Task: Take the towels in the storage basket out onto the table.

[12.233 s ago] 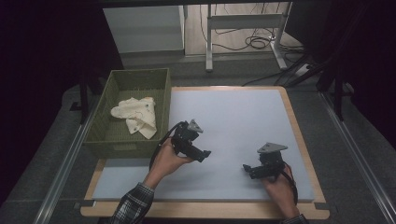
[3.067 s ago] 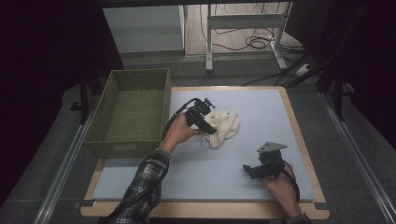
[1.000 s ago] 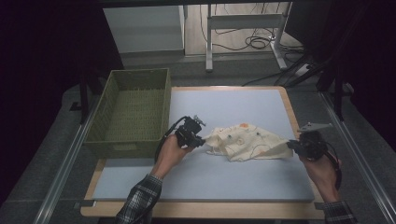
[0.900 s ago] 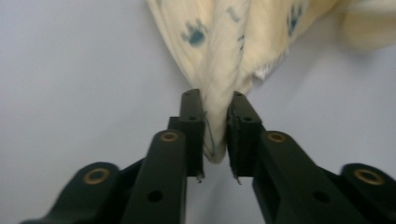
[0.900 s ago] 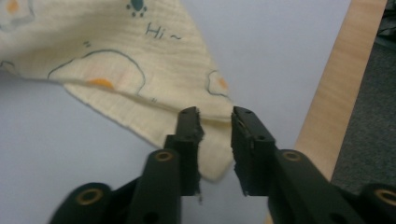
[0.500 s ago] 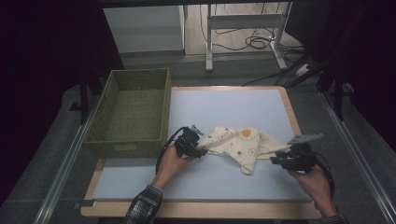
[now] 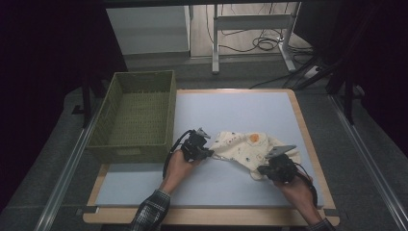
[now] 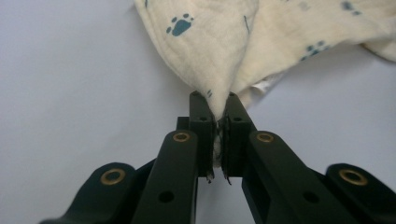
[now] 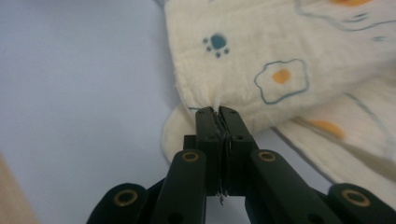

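Grey mat (image 7: 231,110); cloth (image 7: 250,147) seemingly slack between left gripper (image 7: 208,153) and right gripper (image 7: 260,169), both clamping it.

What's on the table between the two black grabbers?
In the high view, the cream printed cloth stretches between the left gripper and right gripper; both pinch it.

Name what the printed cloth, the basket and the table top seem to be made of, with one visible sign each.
Cloth: soft, crinkled woven cotton, probably muslin; it puckers where pinched.
Basket: olive woven or moulded plastic, judging by its regular lattice; cannot be sure.
Table top: smooth matte pale mat with a wood edge.
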### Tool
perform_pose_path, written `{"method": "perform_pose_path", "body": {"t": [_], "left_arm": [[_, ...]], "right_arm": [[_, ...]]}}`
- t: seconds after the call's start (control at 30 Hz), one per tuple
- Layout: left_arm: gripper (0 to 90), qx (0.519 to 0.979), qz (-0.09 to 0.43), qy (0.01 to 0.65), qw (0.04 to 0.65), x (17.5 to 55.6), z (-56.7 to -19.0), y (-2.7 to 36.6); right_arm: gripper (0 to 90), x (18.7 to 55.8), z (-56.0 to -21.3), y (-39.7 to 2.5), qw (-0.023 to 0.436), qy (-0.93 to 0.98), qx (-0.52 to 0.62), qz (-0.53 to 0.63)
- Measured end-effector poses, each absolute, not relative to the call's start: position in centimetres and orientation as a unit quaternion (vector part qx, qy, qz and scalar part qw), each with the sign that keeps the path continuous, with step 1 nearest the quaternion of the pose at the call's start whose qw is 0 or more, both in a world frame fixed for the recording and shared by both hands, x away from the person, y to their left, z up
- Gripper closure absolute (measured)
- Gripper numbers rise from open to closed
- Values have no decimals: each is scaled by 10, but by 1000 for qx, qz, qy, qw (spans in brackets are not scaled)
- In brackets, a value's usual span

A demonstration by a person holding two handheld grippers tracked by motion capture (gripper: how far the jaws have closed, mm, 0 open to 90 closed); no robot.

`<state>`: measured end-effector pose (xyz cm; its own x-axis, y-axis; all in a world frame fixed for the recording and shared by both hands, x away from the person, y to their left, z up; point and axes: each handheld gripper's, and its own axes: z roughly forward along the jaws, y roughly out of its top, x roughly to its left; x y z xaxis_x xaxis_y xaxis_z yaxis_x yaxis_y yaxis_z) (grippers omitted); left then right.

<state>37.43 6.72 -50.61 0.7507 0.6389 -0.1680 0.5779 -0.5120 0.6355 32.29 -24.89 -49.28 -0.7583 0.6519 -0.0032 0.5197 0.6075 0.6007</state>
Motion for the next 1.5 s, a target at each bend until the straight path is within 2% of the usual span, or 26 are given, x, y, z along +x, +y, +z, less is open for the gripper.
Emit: {"method": "perform_pose_path", "body": {"t": [0.1, 0.17, 0.27, 0.37, 0.47, 0.5, 0.53, 0.63, 0.67, 0.83, 0.87, 0.9, 0.93, 0.97, 1.0, 1.07, 1.1, 1.2, 1.23, 1.3, 1.4, 1.43, 1.5], "left_arm": [[854, 864, 34, 343, 367, 359, -497, 75], [851, 859, 16, 339, 383, 349, -494, 79], [845, 861, 4, 327, 388, 333, -493, 80], [803, 870, -9, 314, 379, 306, -500, 79], [713, 874, -15, 312, 371, 294, -508, 80], [713, 878, -13, 314, 362, 289, -513, 80], [545, 881, 2, 318, 350, 287, -517, 81], [459, 882, 14, 322, 345, 292, -516, 83], [459, 877, 25, 327, 352, 302, -509, 83], [467, 871, 52, 324, 365, 333, -496, 71], [474, 872, 54, 323, 365, 342, -494, 67], [474, 873, 58, 321, 363, 351, -493, 61], [488, 874, 57, 319, 363, 360, -492, 56], [488, 875, 55, 317, 362, 369, -491, 51], [499, 878, 63, 316, 354, 388, -490, 41], [510, 879, 64, 318, 349, 398, -489, 36], [511, 877, 66, 325, 347, 415, -489, 29], [495, 877, 54, 329, 348, 429, -490, 23], [474, 876, 51, 335, 342, 441, -495, 15], [442, 879, 46, 333, 340, 446, -498, 13], [413, 886, 17, 333, 323, 454, -515, 5], [414, 888, 26, 326, 324, 453, -519, 3], [525, 889, 36, 319, 325, 448, -518, 4]], "right_arm": [[876, 312, -475, -266, 122, 884, 330, 307], [875, 304, -465, -277, 112, 881, 327, 323], [875, 295, -459, -283, 102, 880, 325, 330], [872, 265, -460, -284, 101, 894, 308, 309], [867, 253, -467, -283, 92, 899, 305, 301], [853, 247, -472, -283, 84, 901, 303, 299], [740, 239, -482, -285, 66, 903, 308, 293], [701, 237, -481, -289, 73, 902, 310, 290], [677, 241, -474, -296, 88, 895, 323, 295], [675, 267, -461, -315, 115, 879, 350, 302], [679, 285, -459, -324, 126, 872, 362, 304], [679, 285, -459, -324, 126, 872, 362, 304], [680, 305, -458, -333, 133, 864, 378, 307], [680, 305, -458, -333, 133, 864, 378, 307], [680, 326, -456, -340, 138, 856, 393, 305], [679, 336, -456, -343, 142, 853, 399, 303], [674, 356, -455, -348, 140, 846, 412, 307], [641, 373, -455, -349, 138, 846, 415, 306], [580, 387, -458, -348, 130, 849, 417, 299], [559, 393, -460, -346, 127, 852, 415, 292], [490, 406, -479, -344, 124, 864, 411, 261], [490, 407, -483, -343, 125, 867, 409, 256], [521, 407, -494, -342, 130, 873, 405, 240]]}}
